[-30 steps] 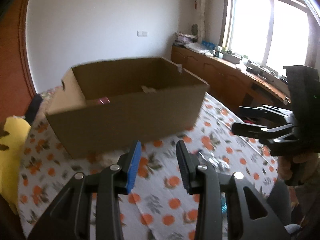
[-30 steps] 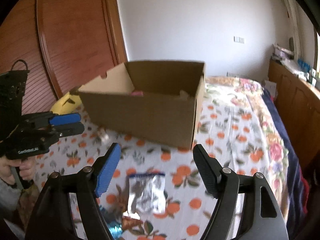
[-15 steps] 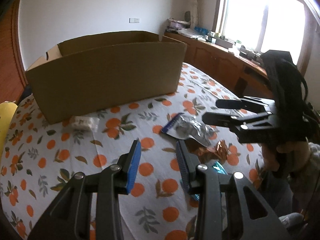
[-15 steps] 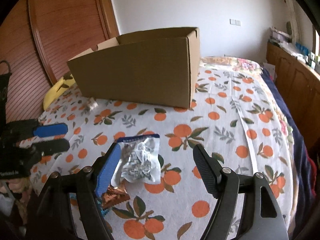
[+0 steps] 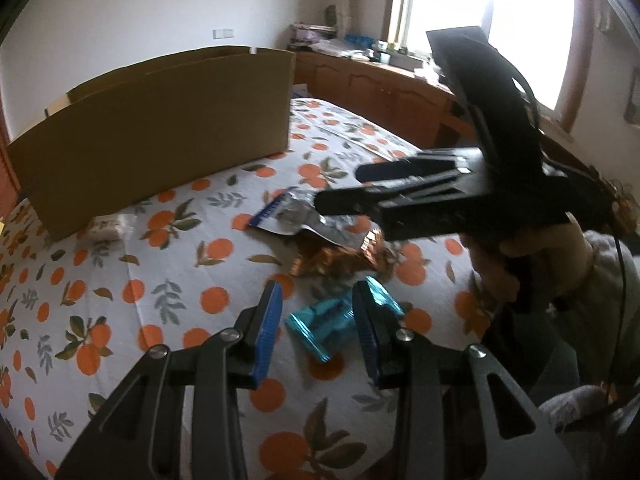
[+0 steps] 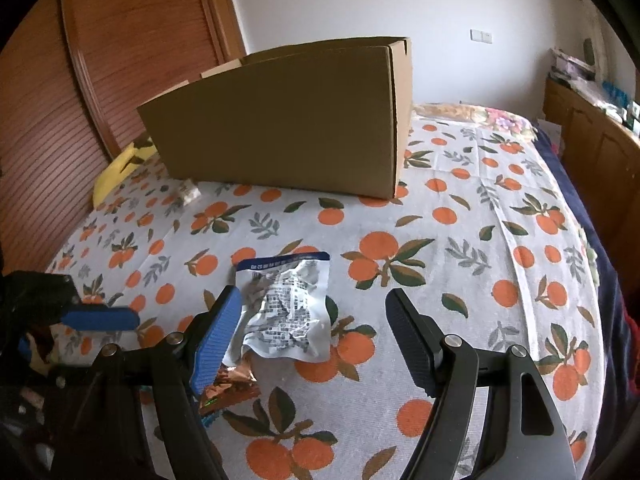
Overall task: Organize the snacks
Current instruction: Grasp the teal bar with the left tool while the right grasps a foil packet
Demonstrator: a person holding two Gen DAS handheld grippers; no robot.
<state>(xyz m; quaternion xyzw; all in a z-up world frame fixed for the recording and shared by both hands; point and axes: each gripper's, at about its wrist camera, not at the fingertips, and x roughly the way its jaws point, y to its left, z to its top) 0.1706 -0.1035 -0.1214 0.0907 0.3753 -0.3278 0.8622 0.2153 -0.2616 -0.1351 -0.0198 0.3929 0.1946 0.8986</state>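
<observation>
A brown cardboard box (image 5: pixel 160 136) stands at the far side of the orange-print cloth (image 5: pixel 100 300); it also shows in the right wrist view (image 6: pixel 288 120). My left gripper (image 5: pixel 316 316) is open, its jaws either side of a teal snack packet (image 5: pixel 324 326) lying on the cloth. A silver and blue pouch (image 6: pixel 286 308) lies just ahead of my open right gripper (image 6: pixel 316 336), with a copper foil packet (image 6: pixel 230 384) under the left finger. The pouch (image 5: pixel 296 216) and foil packet (image 5: pixel 336 260) also show in the left wrist view, below the right gripper (image 5: pixel 340 188).
A small white wrapped snack (image 5: pixel 106 226) lies by the box's near left corner, also seen in the right wrist view (image 6: pixel 188 194). A yellow pillow (image 6: pixel 116 168) lies at the left by the wooden wardrobe (image 6: pixel 80 100). Wooden cabinets (image 5: pixel 380 92) run under the window.
Both grippers have come down and back from the box toward the near snacks. The left gripper now straddles the teal packet; the right one hangs just behind the silver pouch.
</observation>
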